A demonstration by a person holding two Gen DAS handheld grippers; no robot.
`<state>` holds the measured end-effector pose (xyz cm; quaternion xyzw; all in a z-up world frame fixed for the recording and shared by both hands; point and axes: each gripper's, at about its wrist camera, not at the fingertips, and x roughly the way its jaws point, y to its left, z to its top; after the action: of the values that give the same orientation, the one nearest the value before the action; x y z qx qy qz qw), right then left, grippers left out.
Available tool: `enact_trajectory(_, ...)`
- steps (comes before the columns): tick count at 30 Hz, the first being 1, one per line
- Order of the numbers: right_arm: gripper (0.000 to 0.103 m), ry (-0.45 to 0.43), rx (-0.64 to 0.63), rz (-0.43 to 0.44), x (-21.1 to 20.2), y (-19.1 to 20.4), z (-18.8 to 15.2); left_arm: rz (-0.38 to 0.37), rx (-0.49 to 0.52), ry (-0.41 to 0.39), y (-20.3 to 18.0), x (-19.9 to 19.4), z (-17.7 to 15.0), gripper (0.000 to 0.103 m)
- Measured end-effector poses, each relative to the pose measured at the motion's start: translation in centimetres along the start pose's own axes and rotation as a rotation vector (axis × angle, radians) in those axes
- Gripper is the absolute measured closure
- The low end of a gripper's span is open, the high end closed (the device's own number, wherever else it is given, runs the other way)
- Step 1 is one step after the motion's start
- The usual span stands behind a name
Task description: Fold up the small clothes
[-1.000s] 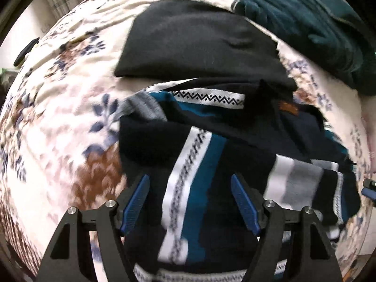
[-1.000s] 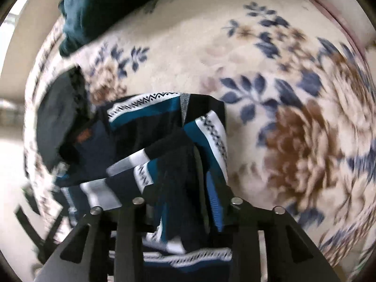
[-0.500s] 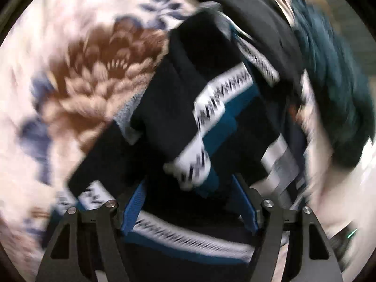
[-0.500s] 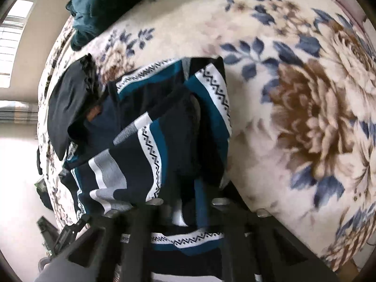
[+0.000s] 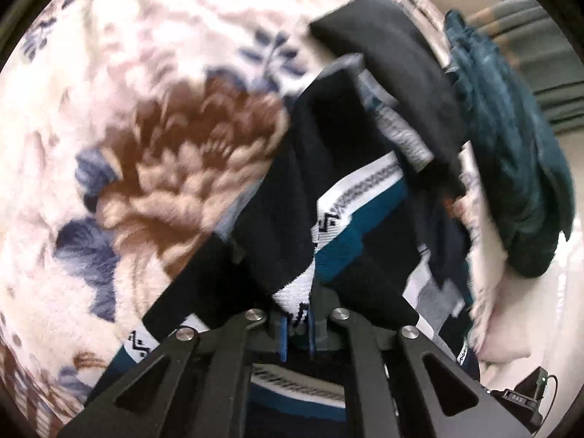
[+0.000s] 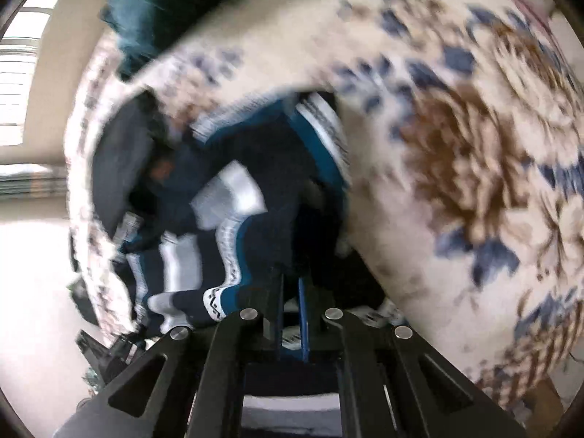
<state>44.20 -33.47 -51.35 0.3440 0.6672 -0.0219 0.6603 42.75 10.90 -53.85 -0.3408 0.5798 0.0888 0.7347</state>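
A dark navy knit garment [image 5: 328, 219] with white, teal and grey patterned stripes lies bunched on the floral blanket [image 5: 146, 127]. My left gripper [image 5: 296, 323] is shut on a striped fold of it and holds that fold up off the blanket. My right gripper [image 6: 290, 292] is shut on another part of the same garment [image 6: 255, 197], which hangs in front of it. Both views are motion-blurred.
A folded black garment [image 5: 394, 69] lies just beyond the striped one, also in the right wrist view [image 6: 116, 160]. A heap of dark teal cloth [image 5: 511, 146] lies at the blanket's far edge. A black device [image 5: 525, 398] sits at the lower right.
My left gripper was open over the garment and has closed on a fold of it. Both grippers have swung and lifted the garment; the right stays closed on it.
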Motion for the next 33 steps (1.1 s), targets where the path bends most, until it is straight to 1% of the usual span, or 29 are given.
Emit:
enact_trajectory(1, 0.096, 0.064, -0.024, -0.027, 1.3, -0.2, 0.0, 0.002, 0.012, 0.005, 0.4, 0.0, -0.2, 0.098)
enact_trajectory(2, 0.096, 0.122, -0.044, -0.098, 2.5, -0.4, -0.1, 0.002, 0.023, 0.007, 0.3, 0.1, -0.3, 0.098)
enact_trajectory(3, 0.090, 0.138, -0.057, -0.138, 3.0, -0.3, -0.2, 0.009, 0.045, 0.002, -0.1, 0.1, -0.3, 0.098)
enact_trajectory(4, 0.088, 0.137, -0.076, -0.150, 3.0, -0.1, -0.2, 0.011, 0.058, -0.001, -0.3, 0.0, -0.4, 0.098)
enact_trajectory(5, 0.087, 0.108, -0.097, -0.157, 2.4, 0.5, -0.2, 0.011, 0.070, -0.004, -0.5, -0.1, -0.4, 0.098)
enact_trajectory(6, 0.078, 0.070, -0.116, -0.162, 1.7, 1.1, -0.1, 0.011, 0.075, -0.007, -0.6, -0.1, -0.4, 0.098)
enact_trajectory(7, 0.070, 0.017, -0.140, -0.145, 0.7, 1.8, 0.2, 0.011, 0.075, -0.008, -0.7, -0.1, -0.4, 0.098)
enact_trajectory(9, 0.068, -0.042, -0.152, -0.120, -0.3, 2.6, 1.0, 0.011, 0.075, -0.008, -0.7, 0.1, -0.4, 0.098)
enact_trajectory(11, 0.068, -0.047, -0.141, -0.105, 0.2, 3.0, 2.4, 0.016, 0.081, -0.009, -0.5, 0.0, -0.5, 0.098)
enact_trajectory(13, 0.068, -0.006, -0.117, -0.107, 1.9, 2.9, 4.1, 0.017, 0.088, -0.009, -0.4, -0.1, -0.5, 0.098)
enact_trajectory(14, 0.068, 0.020, -0.105, -0.093, 2.9, 3.0, 4.8, 0.017, 0.090, -0.008, -0.4, -0.1, -0.5, 0.098)
enact_trajectory(15, 0.070, 0.040, -0.113, -0.078, 3.7, 3.3, 5.1, 0.018, 0.092, -0.008, -0.5, -0.1, -0.5, 0.098)
enact_trajectory(16, 0.092, 0.049, -0.123, -0.076, 4.3, 3.5, 5.3, 0.016, 0.088, -0.009, -0.5, -0.1, -0.5, 0.098)
enact_trajectory(17, 0.100, 0.035, -0.128, -0.075, 4.6, 3.7, 5.4, 0.014, 0.088, -0.009, -0.5, 0.0, -0.5, 0.098)
enact_trajectory(18, 0.100, 0.014, -0.142, -0.078, 4.5, 3.9, 5.3, 0.014, 0.087, -0.011, -0.5, 0.0, -0.4, 0.098)
enact_trajectory(20, 0.101, -0.064, -0.156, -0.081, 3.4, 4.4, 5.7, 0.010, 0.087, -0.012, -0.4, 0.0, -0.4, 0.098)
enact_trajectory(22, 0.101, -0.121, -0.132, -0.074, 2.4, 4.2, 6.3, 0.006, 0.087, -0.012, -0.3, 0.1, -0.5, 0.098)
enact_trajectory(24, 0.101, -0.129, -0.111, -0.077, 2.3, 4.0, 6.9, -0.001, 0.087, -0.003, -0.2, 0.1, -0.6, 0.097)
enact_trajectory(26, 0.101, -0.104, -0.116, -0.080, 2.7, 3.8, 7.1, -0.001, 0.086, 0.006, -0.1, -0.2, -0.8, 0.094)
enact_trajectory(27, 0.100, -0.081, -0.120, -0.069, 3.0, 3.7, 7.1, 0.000, 0.087, 0.030, 0.0, -0.5, -0.9, 0.093)
enact_trajectory(28, 0.098, -0.047, -0.113, -0.060, 3.3, 3.6, 7.0, 0.012, 0.092, 0.046, 0.1, -0.9, -1.1, 0.088)
enact_trajectory(29, 0.097, -0.008, -0.093, -0.054, 3.5, 3.3, 6.9, 0.031, 0.108, 0.049, -0.1, -1.6, -1.3, 0.086)
enact_trajectory(30, 0.095, 0.012, -0.077, -0.036, 3.5, 2.9, 6.6, 0.042, 0.143, 0.036, -0.5, -2.7, -1.6, 0.084)
enact_trajectory(31, 0.085, 0.014, -0.062, -0.007, 3.2, 2.5, 6.3, 0.056, 0.180, 0.022, -1.0, -3.6, -1.8, 0.083)
enact_trajectory(32, 0.075, 0.005, -0.049, 0.003, 2.6, 2.1, 5.7, 0.074, 0.216, 0.010, -1.6, -4.3, -1.9, 0.081)
enact_trajectory(33, 0.060, 0.001, -0.043, 0.010, 2.2, 1.8, 5.1, 0.080, 0.249, -0.005, -2.4, -5.0, -1.9, 0.075)
